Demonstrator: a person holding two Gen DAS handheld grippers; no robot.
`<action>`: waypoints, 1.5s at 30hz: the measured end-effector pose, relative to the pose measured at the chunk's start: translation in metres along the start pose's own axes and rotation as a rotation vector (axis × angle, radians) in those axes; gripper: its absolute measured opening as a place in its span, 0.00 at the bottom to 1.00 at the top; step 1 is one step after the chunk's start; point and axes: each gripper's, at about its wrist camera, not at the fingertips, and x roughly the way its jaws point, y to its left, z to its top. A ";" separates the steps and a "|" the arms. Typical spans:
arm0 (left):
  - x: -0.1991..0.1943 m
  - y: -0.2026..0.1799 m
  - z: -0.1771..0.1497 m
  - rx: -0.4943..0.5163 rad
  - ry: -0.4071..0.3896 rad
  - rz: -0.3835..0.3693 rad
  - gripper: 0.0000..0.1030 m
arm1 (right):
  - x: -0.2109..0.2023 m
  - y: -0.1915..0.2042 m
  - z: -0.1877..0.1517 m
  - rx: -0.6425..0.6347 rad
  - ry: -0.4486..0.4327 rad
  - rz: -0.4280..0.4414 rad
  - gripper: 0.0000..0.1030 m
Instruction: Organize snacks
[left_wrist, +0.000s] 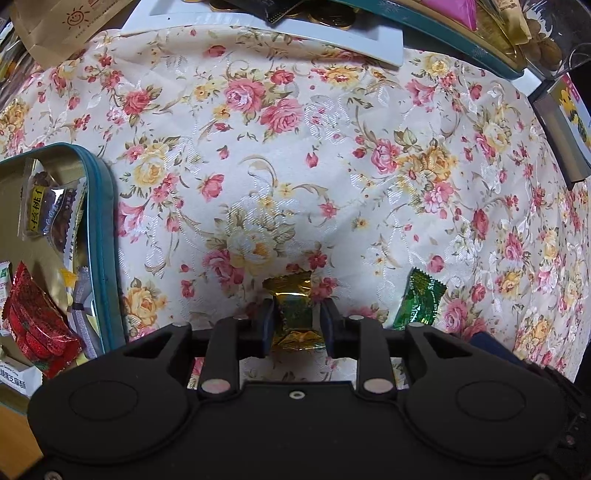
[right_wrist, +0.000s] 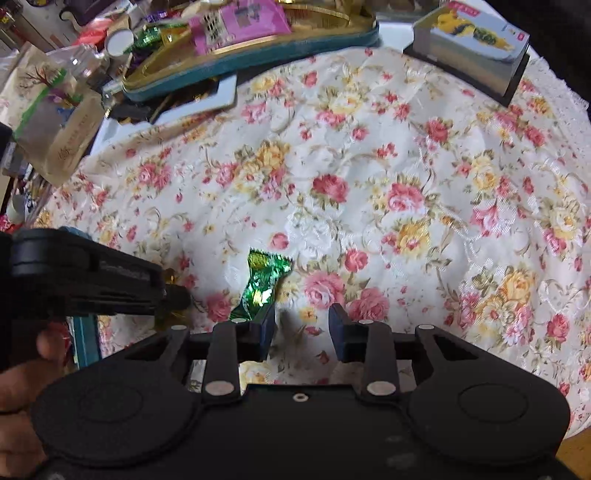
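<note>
Looking down from the left wrist, the left gripper (left_wrist: 297, 321) stands over a gold-and-green candy (left_wrist: 293, 314) on the floral cloth (left_wrist: 332, 166). Its jaws flank the candy with small gaps, so they are open and grip nothing. A teal tin (left_wrist: 107, 236) with snacks lies at the left.

From the right wrist, the right gripper (right_wrist: 302, 328) is open and empty; a green candy (right_wrist: 260, 290) lies just beside its left finger. Picking up seems the step; next, each gripper must close on its candy.

glossy foil candy wrapper (right_wrist: 263, 286), woven floral tablecloth (right_wrist: 369, 166) — matt black tool (right_wrist: 302, 326)
</note>
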 end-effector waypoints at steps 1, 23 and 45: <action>0.000 -0.001 0.000 0.003 0.000 -0.008 0.45 | -0.003 0.000 0.001 0.004 -0.018 0.008 0.35; -0.006 0.025 -0.001 -0.080 -0.004 -0.035 0.26 | 0.028 0.026 0.012 0.097 -0.030 0.029 0.36; -0.033 0.002 -0.011 -0.068 -0.047 -0.020 0.24 | 0.008 0.022 0.017 0.018 -0.130 -0.004 0.20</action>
